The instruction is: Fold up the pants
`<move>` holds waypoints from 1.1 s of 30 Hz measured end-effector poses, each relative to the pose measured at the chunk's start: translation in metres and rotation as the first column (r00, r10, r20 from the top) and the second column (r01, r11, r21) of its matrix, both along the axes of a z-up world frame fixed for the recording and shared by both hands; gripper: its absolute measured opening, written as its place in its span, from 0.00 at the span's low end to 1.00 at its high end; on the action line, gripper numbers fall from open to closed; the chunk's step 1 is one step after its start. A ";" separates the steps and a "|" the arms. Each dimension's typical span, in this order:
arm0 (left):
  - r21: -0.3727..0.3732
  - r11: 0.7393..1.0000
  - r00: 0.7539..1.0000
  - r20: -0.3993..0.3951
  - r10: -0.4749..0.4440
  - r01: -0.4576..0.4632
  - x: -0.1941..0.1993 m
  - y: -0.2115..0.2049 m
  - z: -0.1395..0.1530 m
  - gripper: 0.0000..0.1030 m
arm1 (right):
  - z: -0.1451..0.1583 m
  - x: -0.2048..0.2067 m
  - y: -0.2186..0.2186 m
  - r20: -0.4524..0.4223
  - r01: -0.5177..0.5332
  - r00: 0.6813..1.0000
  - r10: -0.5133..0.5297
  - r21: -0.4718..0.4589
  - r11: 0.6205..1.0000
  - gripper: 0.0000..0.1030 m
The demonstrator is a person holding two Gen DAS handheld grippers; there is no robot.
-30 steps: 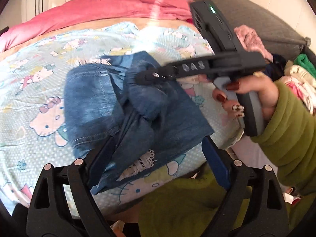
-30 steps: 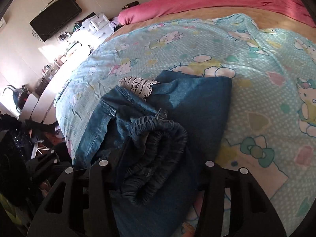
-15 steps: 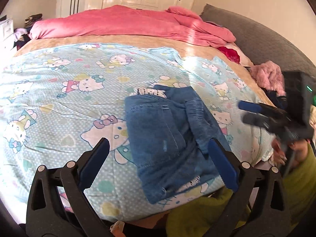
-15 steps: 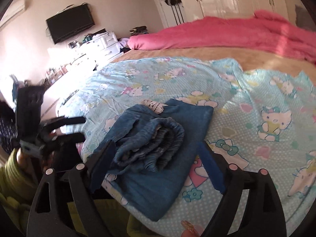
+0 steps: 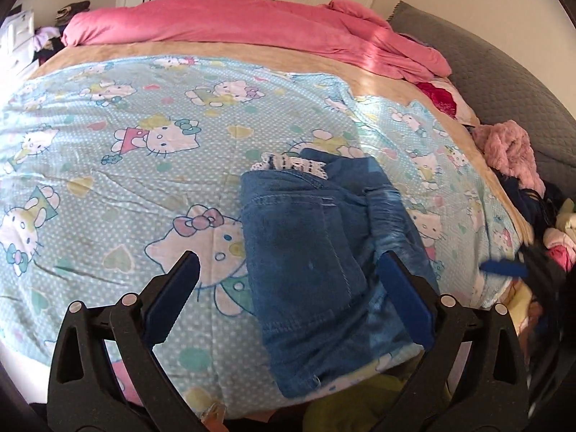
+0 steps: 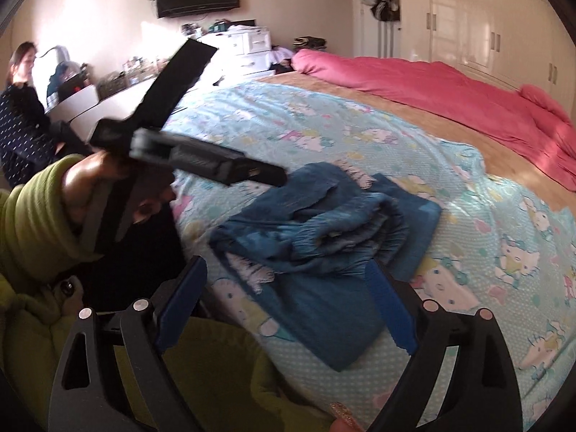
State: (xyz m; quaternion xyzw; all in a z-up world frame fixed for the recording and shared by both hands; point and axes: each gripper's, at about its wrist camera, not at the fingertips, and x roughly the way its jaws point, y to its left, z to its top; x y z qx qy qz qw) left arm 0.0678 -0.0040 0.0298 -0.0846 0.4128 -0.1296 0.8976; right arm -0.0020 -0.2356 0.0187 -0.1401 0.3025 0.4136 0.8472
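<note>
Lying folded in a thick denim bundle, blue jeans (image 5: 316, 252) with a strip of white lace trim (image 5: 291, 163) at the far end, near the front edge of the bed, on the pale blue cartoon-cat sheet (image 5: 118, 151). Hovering above that bundle, left gripper (image 5: 291, 298) with jaws spread wide and gripping nothing; likewise right gripper (image 6: 288, 306), standing wide apart and holding nothing, pads clear of the cloth. Lying bunched along the far edge, a pink duvet (image 5: 230, 21).
</note>
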 end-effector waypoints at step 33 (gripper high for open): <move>-0.065 0.995 0.986 -0.142 -0.089 0.080 0.052 -0.008 -0.042 0.33 | -0.056 0.004 0.067 0.000 -0.323 0.940 0.341 -0.325 0.889 0.05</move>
